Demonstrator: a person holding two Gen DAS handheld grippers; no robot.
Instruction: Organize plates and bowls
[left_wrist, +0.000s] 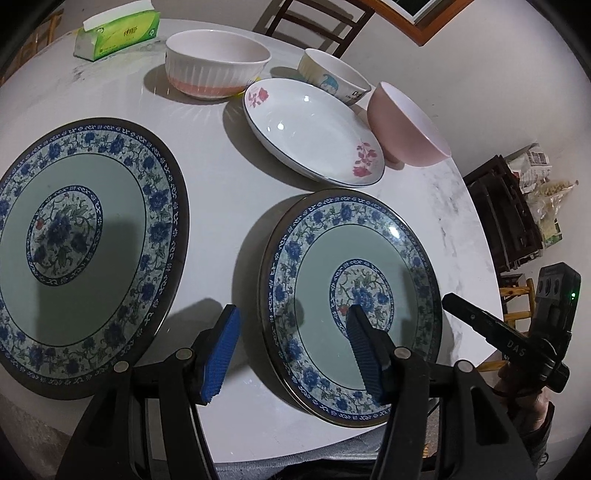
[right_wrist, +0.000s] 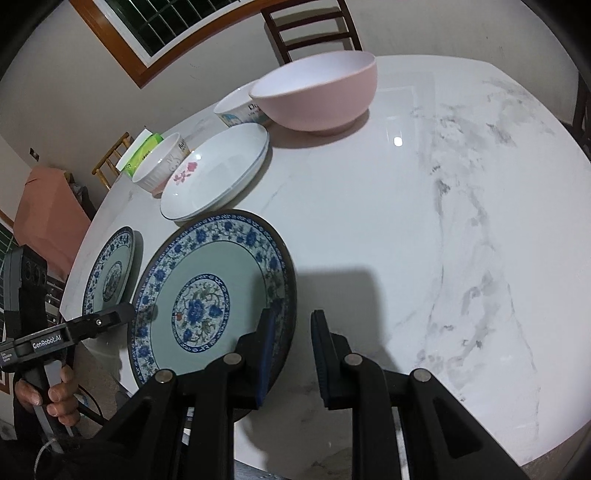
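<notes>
**A:** Where did the crockery sit just then?

**B:** All on the white marble table (right_wrist: 406, 206). Two blue-patterned plates lay flat near the front edge: the nearer plate (left_wrist: 354, 295) under both tools, the far plate (left_wrist: 74, 251) apart to its left. Behind them were a white plate with pink flowers (left_wrist: 310, 129), a ribbed white bowl (left_wrist: 214, 62), a cartoon bowl (left_wrist: 332, 75) and a pink bowl (left_wrist: 406, 125), close together.

**A:** And the claws?

**B:** The left claw (left_wrist: 295, 354) was spread wide, straddling the nearer plate's left rim, one pad over the plate, the other over bare table. The right claw (right_wrist: 293, 354) was also parted, straddling the opposite rim. Neither pinched anything, as far as I could judge.

**A:** How would that plate handle?

**B:** Glazed ceramic by the look of it: stiff, fairly heavy, slick and breakable. Lying flat, it offered only the raised rim, so I'd have taken the edge between the ribbed pads, deep enough not to slip, and lifted level.

**A:** Risks?

**B:** A one-sided pinch would probably let it droop or slide. Setting it onto the far plate called for a gentle landing, since both could chip.
</notes>
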